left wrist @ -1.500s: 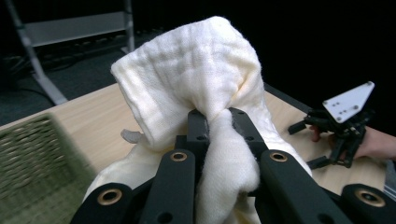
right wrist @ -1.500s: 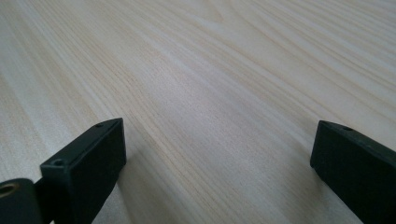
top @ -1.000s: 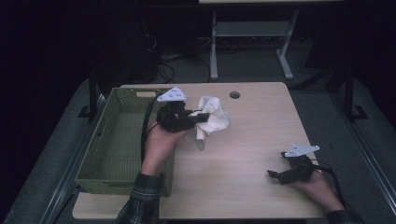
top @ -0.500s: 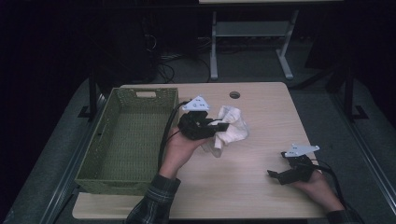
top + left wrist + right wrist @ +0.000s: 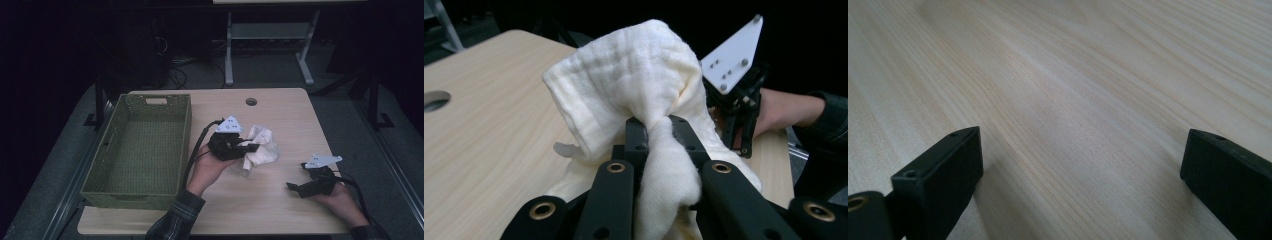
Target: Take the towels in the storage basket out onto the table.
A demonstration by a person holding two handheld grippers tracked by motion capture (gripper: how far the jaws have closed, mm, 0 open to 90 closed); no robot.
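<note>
My left gripper has its fingers clamped on the cream cloth, which bunches at mid-desk, just right of the green basket. My right gripper rests near the desk's near right corner, fingers spread wide with nothing between them.

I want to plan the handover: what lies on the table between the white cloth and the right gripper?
Nothing: in the high view only bare table separates the cloth from the right gripper.
</note>
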